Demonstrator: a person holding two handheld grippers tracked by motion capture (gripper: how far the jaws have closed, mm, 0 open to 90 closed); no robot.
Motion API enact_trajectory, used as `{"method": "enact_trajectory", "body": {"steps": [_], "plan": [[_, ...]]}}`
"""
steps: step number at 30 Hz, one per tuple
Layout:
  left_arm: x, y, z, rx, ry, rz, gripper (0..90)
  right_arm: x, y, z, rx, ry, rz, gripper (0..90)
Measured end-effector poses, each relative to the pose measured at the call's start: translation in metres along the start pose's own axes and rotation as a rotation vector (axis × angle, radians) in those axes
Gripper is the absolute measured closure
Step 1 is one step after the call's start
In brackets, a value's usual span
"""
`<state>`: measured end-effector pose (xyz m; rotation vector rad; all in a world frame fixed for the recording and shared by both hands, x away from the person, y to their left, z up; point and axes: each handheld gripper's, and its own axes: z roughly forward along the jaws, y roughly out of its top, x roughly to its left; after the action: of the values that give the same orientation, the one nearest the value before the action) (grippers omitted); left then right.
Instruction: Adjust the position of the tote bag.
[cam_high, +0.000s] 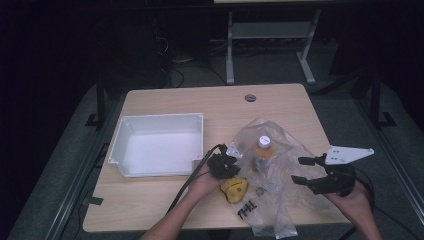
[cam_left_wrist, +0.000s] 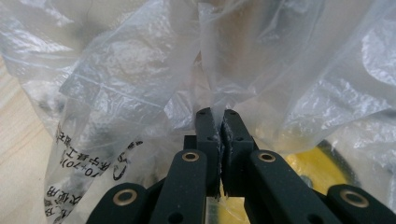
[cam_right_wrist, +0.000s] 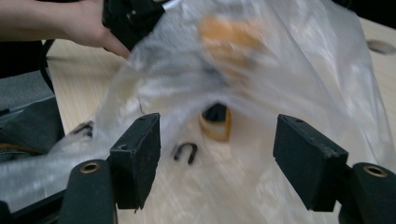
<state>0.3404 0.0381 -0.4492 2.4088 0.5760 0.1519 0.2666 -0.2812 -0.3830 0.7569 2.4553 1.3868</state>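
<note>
Two grippers work on one clear plastic bag (cam_high: 272, 170) lying at the lower right of the table (cam_high: 165, 200) in the high view. Nearest, the right gripper (cam_high: 300, 170) has its jaws wide apart and holds nothing. Just beyond it, the left gripper (cam_left_wrist: 217, 122) is shut on a thin fold of this bag. Farther in, a bottle (cam_high: 262, 147) with a white cap and a yellow object (cam_high: 234, 189) sit in the bag; if the slippery film escapes the pinch or tears, they may roll out. The white tray (cam_high: 150, 170) waits at the middle left.
</note>
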Motion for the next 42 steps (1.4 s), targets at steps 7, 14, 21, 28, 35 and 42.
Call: {"method": "enact_trajectory", "body": {"steps": [7, 14, 21, 28, 35, 42], "plan": [[0.002, 0.0, -0.003, -0.026, 0.0, -0.028, 84.9, -0.002, 0.026, 0.018, 0.049, -0.003, -0.038, 31.8], [0.004, -0.001, -0.011, -0.036, -0.002, -0.029, 80.7, -0.011, 0.034, 0.031, 0.061, -0.021, -0.022, 34.0], [0.005, 0.001, -0.032, -0.091, -0.018, -0.037, 61.2, -0.013, 0.031, 0.035, 0.077, -0.015, -0.002, 36.7], [0.001, 0.007, -0.063, -0.133, -0.057, 0.009, 44.4, -0.011, 0.02, 0.037, 0.057, 0.004, 0.008, 40.4], [-0.016, 0.017, -0.075, -0.17, -0.095, 0.052, 39.6, -0.01, 0.017, 0.034, 0.057, -0.003, 0.011, 40.1], [-0.044, 0.037, -0.075, -0.176, -0.112, 0.119, 39.5, -0.011, 0.009, 0.02, 0.033, -0.031, 0.021, 39.6]]}}
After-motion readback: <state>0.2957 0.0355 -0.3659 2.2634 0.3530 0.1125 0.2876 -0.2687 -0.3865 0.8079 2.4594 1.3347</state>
